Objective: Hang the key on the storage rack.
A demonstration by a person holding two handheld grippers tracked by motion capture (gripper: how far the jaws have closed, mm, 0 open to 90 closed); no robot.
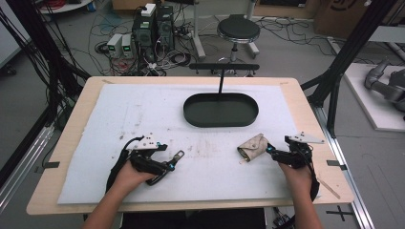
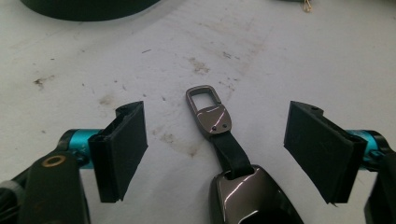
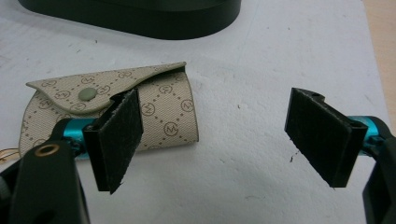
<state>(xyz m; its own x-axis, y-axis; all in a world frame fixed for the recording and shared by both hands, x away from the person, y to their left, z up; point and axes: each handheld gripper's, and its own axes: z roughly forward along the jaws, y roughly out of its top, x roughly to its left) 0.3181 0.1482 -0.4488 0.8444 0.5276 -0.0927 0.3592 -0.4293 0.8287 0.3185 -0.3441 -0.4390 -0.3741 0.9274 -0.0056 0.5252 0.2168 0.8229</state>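
Two claws stand open and we have gripped nothing yet: our left claw [image 2: 215, 154] straddles the key fob [image 2: 212, 119] lying on the desk's white mat [image 1: 143, 114], our right claw [image 3: 212, 140] waits beside the beige pouch [image 3: 154, 107], untouched.

Glossy metal key fob [image 2: 247, 198], matt woven-look pouch [image 3: 159, 109], stained white cloth mat [image 2: 299, 60]

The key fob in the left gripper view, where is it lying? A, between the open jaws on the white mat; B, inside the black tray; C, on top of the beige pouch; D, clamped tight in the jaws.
A: the key fob lies on the white mat between the left gripper's open jaws, untouched by either.
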